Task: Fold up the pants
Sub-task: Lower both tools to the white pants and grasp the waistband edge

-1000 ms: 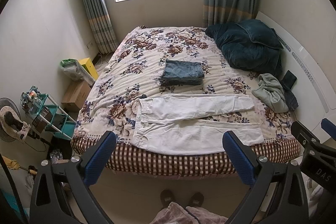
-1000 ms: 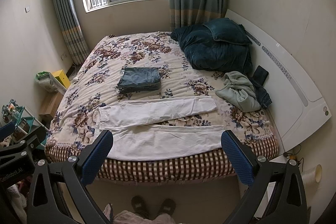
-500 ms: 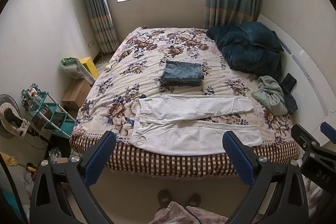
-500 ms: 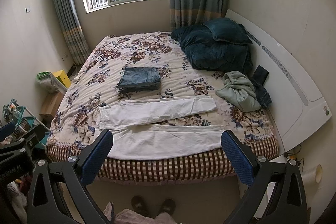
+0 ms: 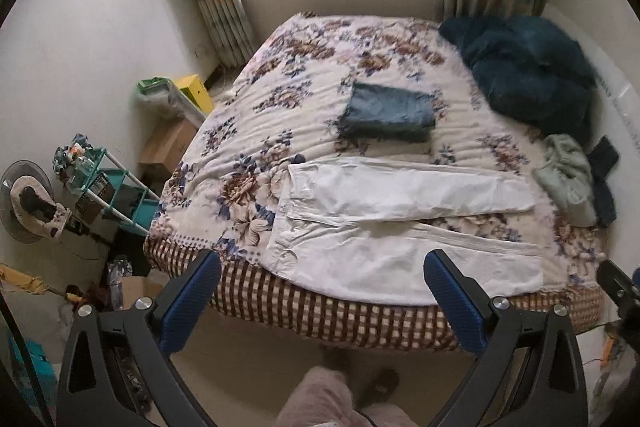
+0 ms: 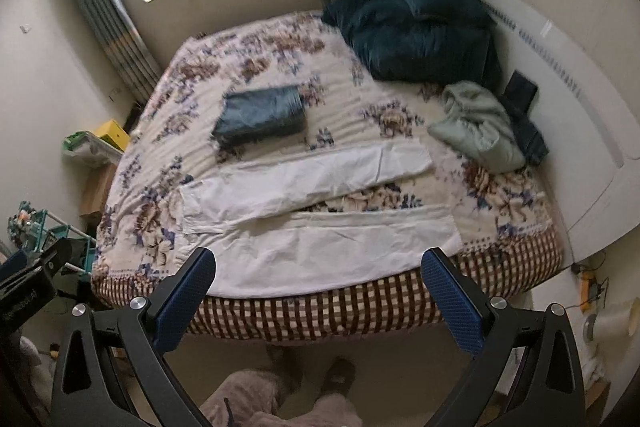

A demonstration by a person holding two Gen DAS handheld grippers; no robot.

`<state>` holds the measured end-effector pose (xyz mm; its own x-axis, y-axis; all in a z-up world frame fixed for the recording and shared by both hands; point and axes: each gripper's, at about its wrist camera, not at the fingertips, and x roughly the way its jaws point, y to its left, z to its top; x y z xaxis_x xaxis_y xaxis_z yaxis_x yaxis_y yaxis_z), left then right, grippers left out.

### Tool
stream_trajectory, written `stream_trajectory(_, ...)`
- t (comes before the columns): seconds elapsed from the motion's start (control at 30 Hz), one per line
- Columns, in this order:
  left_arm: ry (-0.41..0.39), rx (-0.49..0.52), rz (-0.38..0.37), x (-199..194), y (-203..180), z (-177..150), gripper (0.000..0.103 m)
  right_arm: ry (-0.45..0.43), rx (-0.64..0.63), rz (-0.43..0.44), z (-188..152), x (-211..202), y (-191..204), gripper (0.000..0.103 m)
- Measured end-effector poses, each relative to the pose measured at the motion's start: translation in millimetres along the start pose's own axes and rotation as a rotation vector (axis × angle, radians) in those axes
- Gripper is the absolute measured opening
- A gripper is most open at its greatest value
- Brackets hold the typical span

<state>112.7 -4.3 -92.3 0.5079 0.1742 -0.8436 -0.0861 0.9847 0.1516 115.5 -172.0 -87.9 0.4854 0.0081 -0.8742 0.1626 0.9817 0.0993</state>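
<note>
White pants (image 5: 400, 223) lie flat along the near edge of the floral bed, waist to the left, both legs stretched right with a gap between them; they also show in the right wrist view (image 6: 320, 219). My left gripper (image 5: 320, 287) is open and empty, held above the floor in front of the bed's near edge, below the pants. My right gripper (image 6: 318, 285) is open and empty, also in front of the near edge. Each gripper's body shows at the edge of the other's view.
Folded blue jeans (image 5: 388, 113) lie mid-bed behind the pants. A dark teal duvet (image 5: 528, 75) and a grey-green garment (image 5: 568, 179) sit at the right by the white headboard (image 6: 580, 131). A teal shelf rack (image 5: 116, 195), fan and boxes stand left. Slippered feet (image 6: 340, 371) below.
Both grippers have moved closer to the bed and tilted down; the pants and bed fill more of each view. The pants have not moved. Both grippers remain open.
</note>
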Motion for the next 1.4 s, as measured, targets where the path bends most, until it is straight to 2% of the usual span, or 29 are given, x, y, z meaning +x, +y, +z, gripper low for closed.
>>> stream_trajectory(0.1, 0.051, 0.025, 0.019, 48, -9, 18, 0.103, 0.049, 0.017, -0.028, 20, 51, -1, 0.103)
stream_trajectory(0.3, 0.147, 0.074, 0.002, 150, -18, 69, 0.103, 0.171, 0.048, -0.107, 76, 174, 8, 0.103)
stream_trajectory(0.5, 0.256, 0.144, -0.023, 277, -33, 126, 0.103, 0.264, 0.077, -0.168, 131, 296, 25, 0.103)
stream_trajectory(0.67, 0.275, 0.285, -0.004, 381, -58, 159, 0.103, 0.328, 0.049, -0.234, 171, 407, 32, 0.103)
stream_trajectory(0.8, 0.301, 0.396, -0.013, 454, -83, 166, 0.103, 0.401, 0.009, -0.251, 191, 504, 32, 0.103)
stream_trajectory(0.93, 0.417, 0.521, -0.065, 543, -118, 158, 0.101, 0.464, -0.116, -0.267, 202, 592, 42, 0.103)
stream_trajectory(1.0, 0.482, 0.576, -0.084, 577, -132, 151, 0.088, 0.509, -0.193, -0.263, 203, 635, 49, 0.103)
stream_trajectory(1.03, 0.514, 0.614, -0.096, 596, -141, 144, 0.071, 0.527, -0.236, -0.259, 203, 655, 50, 0.103)
stream_trajectory(1.07, 0.528, 0.639, -0.105, 607, -148, 141, 0.063, 0.559, -0.286, -0.262, 202, 678, 53, 0.103)
stream_trajectory(1.23, 0.583, 0.834, -0.162, 648, -172, 121, 0.064, 0.69, -0.526, -0.262, 189, 759, 63, 0.103)
stream_trajectory(1.33, 0.614, 0.907, -0.204, 658, -176, 121, 0.064, 0.731, -0.656, -0.241, 183, 792, 71, 0.102)
stream_trajectory(1.4, 0.638, 0.919, -0.235, 660, -176, 125, 0.06, 0.779, -0.741, -0.217, 178, 813, 76, 0.101)
